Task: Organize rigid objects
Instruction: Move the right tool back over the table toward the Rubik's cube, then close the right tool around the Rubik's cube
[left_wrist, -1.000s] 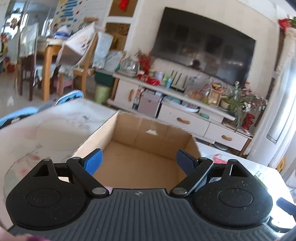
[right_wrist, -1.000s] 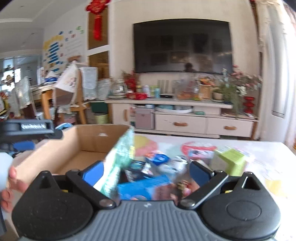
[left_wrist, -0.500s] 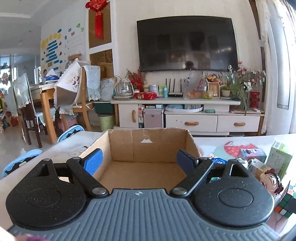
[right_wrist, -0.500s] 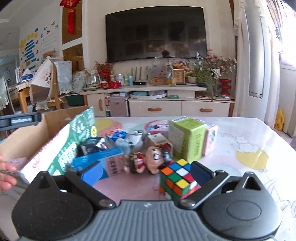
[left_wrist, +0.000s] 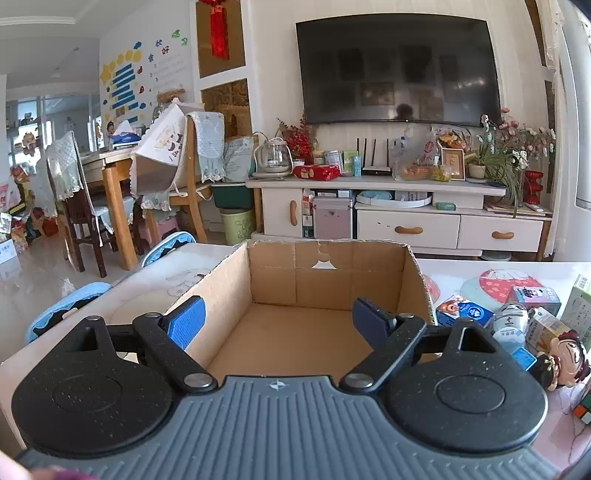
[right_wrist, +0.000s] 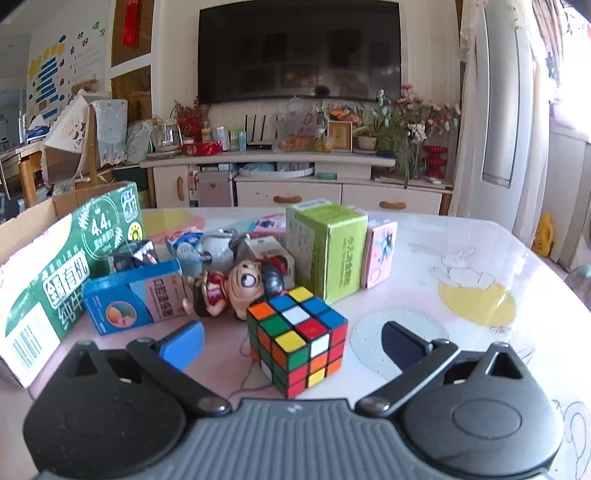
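Note:
An open, empty cardboard box (left_wrist: 325, 273) stands on the table; my left gripper (left_wrist: 279, 321) is open just above its near edge. In the right wrist view my right gripper (right_wrist: 291, 343) is open with a Rubik's cube (right_wrist: 297, 332) between its fingers, not clamped. Behind the cube lie a doll figure (right_wrist: 236, 284), a blue box (right_wrist: 133, 299), a long green milk carton (right_wrist: 62, 284), a light green box (right_wrist: 327, 247) and a pink box (right_wrist: 380, 254). The doll (left_wrist: 561, 358) and small boxes (left_wrist: 463, 314) also show in the left wrist view.
The table (right_wrist: 461, 280) has a pale pink patterned top, with its right edge near a curtain. A TV cabinet (left_wrist: 406, 214) and TV stand beyond the table. Chairs (left_wrist: 173, 177) and a dining table are at the far left.
Both grippers swung and levelled out. The left now faces the box squarely. The right moved right and forward from the green carton, so the Rubik's cube now sits between its fingers.

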